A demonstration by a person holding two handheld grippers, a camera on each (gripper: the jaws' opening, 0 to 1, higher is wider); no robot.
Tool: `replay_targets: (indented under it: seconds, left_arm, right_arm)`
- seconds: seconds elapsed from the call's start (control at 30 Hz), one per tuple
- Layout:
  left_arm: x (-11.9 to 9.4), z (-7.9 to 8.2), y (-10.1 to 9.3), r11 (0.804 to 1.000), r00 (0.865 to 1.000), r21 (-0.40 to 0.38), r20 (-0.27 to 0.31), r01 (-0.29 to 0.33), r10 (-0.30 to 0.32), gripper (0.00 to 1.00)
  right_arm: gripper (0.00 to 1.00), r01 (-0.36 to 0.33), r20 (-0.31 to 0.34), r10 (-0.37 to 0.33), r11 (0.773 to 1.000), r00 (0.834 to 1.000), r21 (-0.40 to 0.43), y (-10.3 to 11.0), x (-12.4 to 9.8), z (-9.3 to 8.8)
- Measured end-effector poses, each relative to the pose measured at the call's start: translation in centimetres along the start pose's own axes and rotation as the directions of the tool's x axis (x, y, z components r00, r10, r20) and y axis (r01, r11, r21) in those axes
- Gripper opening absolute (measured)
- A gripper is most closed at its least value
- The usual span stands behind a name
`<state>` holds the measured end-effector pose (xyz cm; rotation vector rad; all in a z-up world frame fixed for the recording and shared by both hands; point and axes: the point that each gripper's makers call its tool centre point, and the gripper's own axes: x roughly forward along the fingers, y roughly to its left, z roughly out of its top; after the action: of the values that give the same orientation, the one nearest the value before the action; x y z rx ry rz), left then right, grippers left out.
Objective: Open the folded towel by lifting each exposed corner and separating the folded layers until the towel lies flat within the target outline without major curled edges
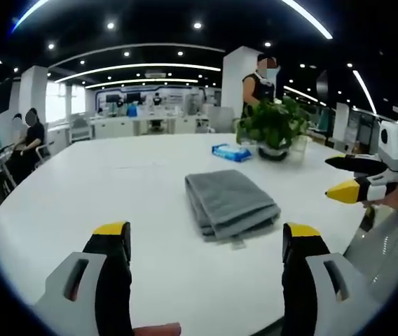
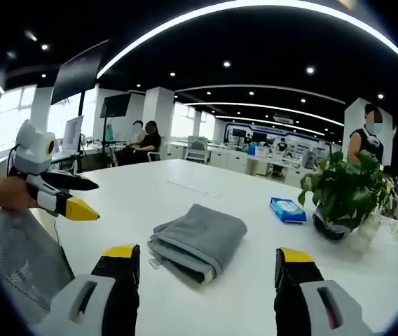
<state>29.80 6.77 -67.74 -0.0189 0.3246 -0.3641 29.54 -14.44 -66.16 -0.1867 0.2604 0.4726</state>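
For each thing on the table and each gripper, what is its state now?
Grey towel: folded in layers, lying flat on the white table, not held.
Left gripper: open, short of the towel, holding nothing.
Right gripper: open, short of the towel, holding nothing.
Blue packet: lying flat, closed.
Potted plant: upright.

I noted the left gripper view looking across the white table (image 1: 80, 189) from its near edge, above its own spread jaws, the folded towel (image 1: 230, 203) near and centred. The right gripper view faced the same towel (image 2: 199, 241) from the opposite flank. Both shared the potted plant (image 1: 275, 126) and blue packet (image 1: 231, 152).
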Motion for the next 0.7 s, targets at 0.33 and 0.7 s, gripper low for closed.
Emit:
replay_targets:
  seconds: [0.33,0.7]
  left_arm:
    - [-0.19,0.18,0.32,1.000,1.000,-0.016,0.010,-0.006,0.007,0.88]
    - [-0.74,0.91,0.20,1.000,0.999,-0.018,0.035,0.001,-0.001,0.87]
  right_arm:
    - [0.77,0.003,-0.005,-0.003,1.000,1.000,0.000,-0.12,0.00,-0.10]
    - [0.76,-0.018,-0.006,0.018,1.000,1.000,-0.026,0.42,0.01,0.04]
